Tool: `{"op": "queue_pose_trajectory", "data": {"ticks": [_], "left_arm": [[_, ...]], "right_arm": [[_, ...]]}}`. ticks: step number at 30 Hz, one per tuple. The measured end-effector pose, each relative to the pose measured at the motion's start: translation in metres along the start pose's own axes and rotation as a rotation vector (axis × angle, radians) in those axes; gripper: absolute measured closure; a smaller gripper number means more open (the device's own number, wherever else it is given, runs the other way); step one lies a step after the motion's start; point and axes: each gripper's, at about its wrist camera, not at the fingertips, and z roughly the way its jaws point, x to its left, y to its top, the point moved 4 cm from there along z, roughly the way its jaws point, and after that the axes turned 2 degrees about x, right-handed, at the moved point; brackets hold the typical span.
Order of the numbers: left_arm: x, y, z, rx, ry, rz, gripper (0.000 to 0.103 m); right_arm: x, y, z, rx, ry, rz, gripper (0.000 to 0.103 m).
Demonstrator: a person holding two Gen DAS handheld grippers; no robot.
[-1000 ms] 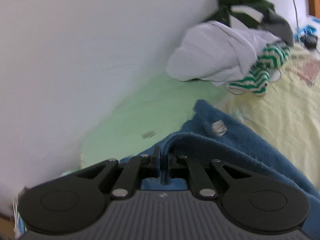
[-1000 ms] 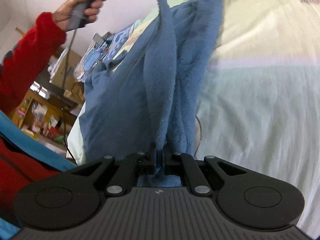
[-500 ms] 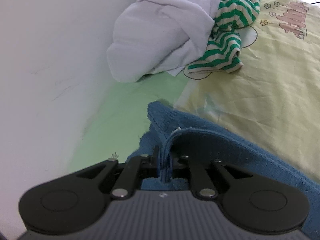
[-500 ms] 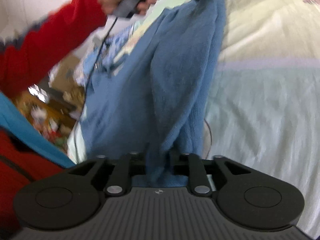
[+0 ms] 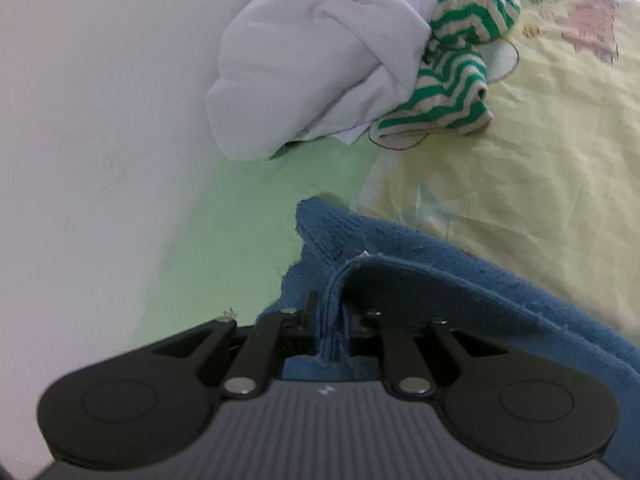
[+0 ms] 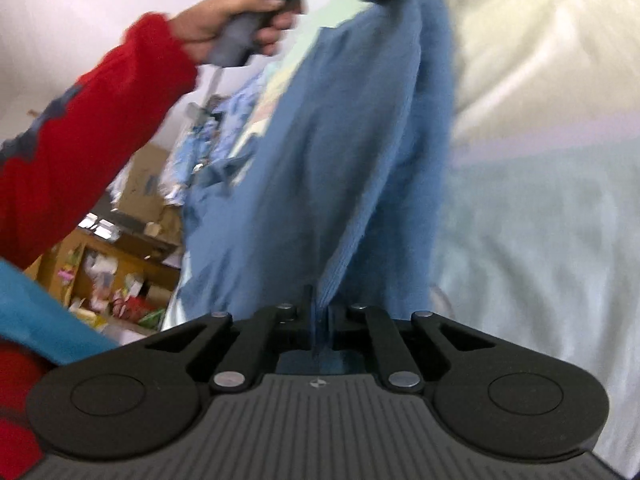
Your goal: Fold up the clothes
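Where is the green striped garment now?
In the left wrist view, the green striped garment lies at the upper right on the yellow bedsheet, touching the right side of the crumpled white cloth, well beyond the blue garment.

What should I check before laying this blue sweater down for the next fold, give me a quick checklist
1. Left gripper has the blue sweater between its pads: ok, though its jaws are opening.
2. Right gripper on the sweater's other end: ok, jaws closing on it.
3. Sweater hangs smooth between the grippers: not ok, it is bunched lengthwise.
4. Clothes pile lies apart from the sweater: ok.
5. Yellow bedsheet bare beside the sweater: ok.
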Motion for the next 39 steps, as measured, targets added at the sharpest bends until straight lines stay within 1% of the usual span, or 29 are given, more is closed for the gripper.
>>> {"op": "queue_pose_trajectory", "data": {"ticks": [1,2,3,4,8,10,12,13,14,15,17,19,21,23,24,25,26,27,28,29,30,31,33,36,38,39], "left_arm": [[-0.001,0.000,0.002,0.004,0.003,0.008,0.087],[-0.002,0.001,0.005,0.008,-0.001,0.005,0.087],[-0.003,0.002,0.007,0.013,-0.005,0.002,0.087],[-0.003,0.002,0.010,0.016,-0.007,0.002,0.087],[-0.007,0.003,0.014,0.017,-0.001,0.020,0.087],[-0.008,0.002,0.014,0.014,0.001,0.032,0.088],[-0.006,0.000,0.010,-0.003,-0.006,0.033,0.086],[-0.003,-0.002,0.006,-0.016,-0.012,0.030,0.082],[0.000,-0.004,0.003,-0.028,-0.018,0.028,0.071],[0.004,-0.006,-0.002,-0.040,-0.029,0.018,0.057],[0.018,-0.011,-0.013,-0.069,-0.080,-0.036,0.044],[0.031,-0.016,-0.027,-0.103,-0.120,-0.080,0.044],[0.041,-0.021,-0.041,-0.129,-0.131,-0.108,0.044],[0.050,-0.026,-0.054,-0.149,-0.133,-0.134,0.045],[0.054,-0.027,-0.057,-0.159,-0.141,-0.150,0.045],[0.057,-0.027,-0.060,-0.167,-0.152,-0.168,0.046],[0.058,-0.027,-0.059,-0.172,-0.172,-0.192,0.050],[0.058,-0.027,-0.057,-0.172,-0.189,-0.211,0.052],[0.054,-0.024,-0.052,-0.159,-0.199,-0.218,0.056],[0.049,-0.022,-0.045,-0.145,-0.205,-0.223,0.064],[0.044,-0.020,-0.037,-0.130,-0.201,-0.224,0.069],[0.039,-0.018,-0.028,-0.111,-0.192,-0.230,0.071],[0.032,-0.016,-0.012,-0.081,-0.183,-0.253,0.074],[0.024,-0.013,0.005,-0.056,-0.173,-0.279,0.074],[0.020,-0.011,0.008,-0.059,-0.150,-0.270,0.075],[0.021,-0.011,0.006,-0.065,-0.154,-0.275,0.075]], "right_arm": [[-0.001,0.000,0.000,-0.004,-0.003,0.003,0.097],[-0.005,0.000,0.001,-0.004,-0.012,0.024,0.097],[-0.010,-0.001,0.002,-0.003,-0.022,0.050,0.099],[-0.015,-0.002,0.002,-0.002,-0.032,0.075,0.098],[-0.013,-0.005,-0.001,0.008,-0.027,0.065,0.098],[-0.011,-0.005,0.002,0.007,-0.011,0.076,0.097],[-0.008,-0.005,0.006,0.012,-0.025,0.063,0.098],[-0.004,-0.003,0.006,0.010,-0.041,0.043,0.098],[-0.001,-0.002,0.004,0.007,-0.063,0.018,0.097],[0.001,-0.002,-0.001,0.001,-0.094,-0.015,0.095],[0.005,-0.001,-0.009,-0.009,-0.148,-0.073,0.091],[0.009,0.000,-0.014,-0.010,-0.166,-0.089,0.080],[0.013,0.001,-0.019,-0.010,-0.191,-0.107,0.079],[0.015,0.002,-0.026,-0.018,-0.238,-0.136,0.075],[0.017,0.003,-0.030,-0.022,-0.256,-0.147,0.069],[0.018,0.004,-0.034,-0.027,-0.273,-0.158,0.065],[0.020,0.006,-0.037,-0.034,-0.273,-0.166,0.065],[0.021,0.007,-0.037,-0.037,-0.255,-0.172,0.066],[0.021,0.009,-0.038,-0.038,-0.234,-0.176,0.070],[0.022,0.008,-0.034,-0.028,-0.222,-0.179,0.073],[0.022,0.008,-0.026,-0.007,-0.233,-0.183,0.079],[0.023,0.007,-0.017,0.016,-0.248,-0.188,0.085],[0.031,0.005,0.001,0.075,-0.335,-0.258,0.086],[0.053,0.002,0.018,0.137,-0.474,-0.428,0.087],[0.062,0.006,0.016,0.152,-0.538,-0.471,0.087],[0.067,0.009,0.010,0.145,-0.568,-0.493,0.086]]}}
